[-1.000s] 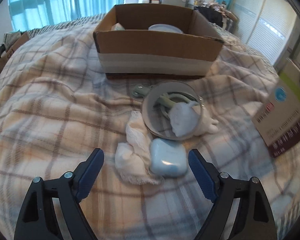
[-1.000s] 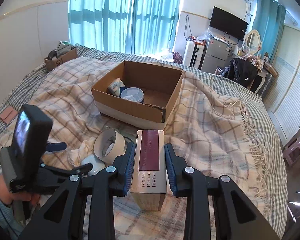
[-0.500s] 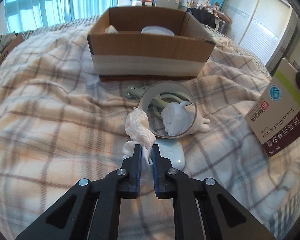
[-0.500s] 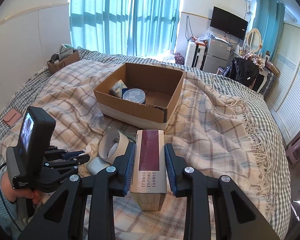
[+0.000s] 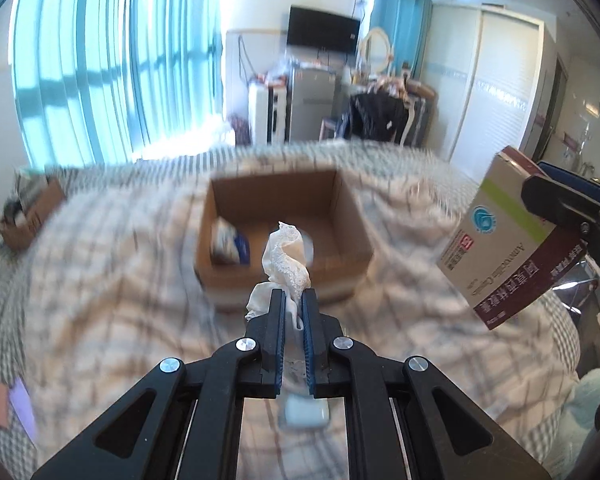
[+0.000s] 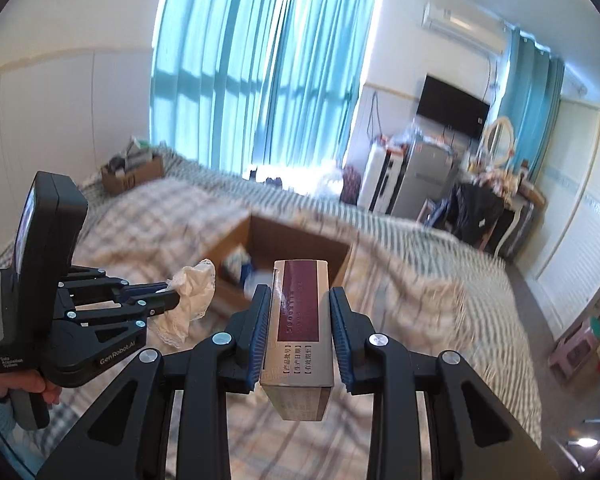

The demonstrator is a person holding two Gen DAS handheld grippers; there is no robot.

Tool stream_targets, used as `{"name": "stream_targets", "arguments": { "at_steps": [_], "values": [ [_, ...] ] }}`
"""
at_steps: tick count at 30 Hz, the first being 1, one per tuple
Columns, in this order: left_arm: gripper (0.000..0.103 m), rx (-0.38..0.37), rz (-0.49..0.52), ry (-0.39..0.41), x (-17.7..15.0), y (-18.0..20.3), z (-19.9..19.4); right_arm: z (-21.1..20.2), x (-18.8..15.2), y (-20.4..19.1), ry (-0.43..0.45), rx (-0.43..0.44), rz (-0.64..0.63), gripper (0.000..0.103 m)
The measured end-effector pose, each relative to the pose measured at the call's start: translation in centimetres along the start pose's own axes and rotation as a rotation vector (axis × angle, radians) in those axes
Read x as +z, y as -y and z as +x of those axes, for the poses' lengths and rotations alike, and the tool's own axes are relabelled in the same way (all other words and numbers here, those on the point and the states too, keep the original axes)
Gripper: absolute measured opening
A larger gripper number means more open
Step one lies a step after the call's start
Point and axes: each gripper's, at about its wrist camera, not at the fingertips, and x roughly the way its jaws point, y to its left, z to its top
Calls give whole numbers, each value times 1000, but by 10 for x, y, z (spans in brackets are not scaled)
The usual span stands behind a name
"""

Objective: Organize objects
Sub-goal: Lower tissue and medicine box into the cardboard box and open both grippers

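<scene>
Currently both units are loaded. Left hand-held gripper [image 5: 293, 300] is clenched on a white lace cloth [image 5: 286, 258]; cloth is pinched between the blue pads, with a twisted end sticking up past the tips and a smaller bunch spilling out on the left side. In the right wrist view the same cloth [image 6: 188, 304] hangs off the tip of the left unit, clear of the bed.

Right hand-held gripper [image 6: 300, 304] is grasping a medicine box [image 6: 300, 320] by its two long sides, dark red face up, far end pointing away from the camera. From the left wrist view the box [image 5: 504, 240] sits off to the right of the left unit, tilted, held in the air.

Cardboard box [image 5: 284, 236] is straight ahead of the left unit, beyond the cloth, open top, resting on the plaid blanket [image 5: 100, 300]. Inside it, a blue-and-white packet [image 5: 228, 246] lies against the left wall. Background is motion-blurred, so finer contents are unreadable.

Below the left unit, between its arms, a pale blue case [image 5: 306, 414] lies on the blanket.

Small carton [image 5: 24, 216] sits far left on the bed edge.
</scene>
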Motion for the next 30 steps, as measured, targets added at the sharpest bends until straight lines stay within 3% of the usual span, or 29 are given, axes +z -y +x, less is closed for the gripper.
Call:
{"name": "stream_targets", "arguments": {
  "at_steps": [8,14,22,30],
  "values": [
    [8,53,26,67,70,-12,17,27,70,14,85,6,25,29],
    [8,44,-6,37,105,-30,70,99,100,25,62,28,38,29],
    [8,41,-24,-39,107,-47,155,219,91,30,-50,52,50,29],
    [8,22,-32,-123,88,-49,205,278,62,42,-132,71,66,29]
  ]
}}
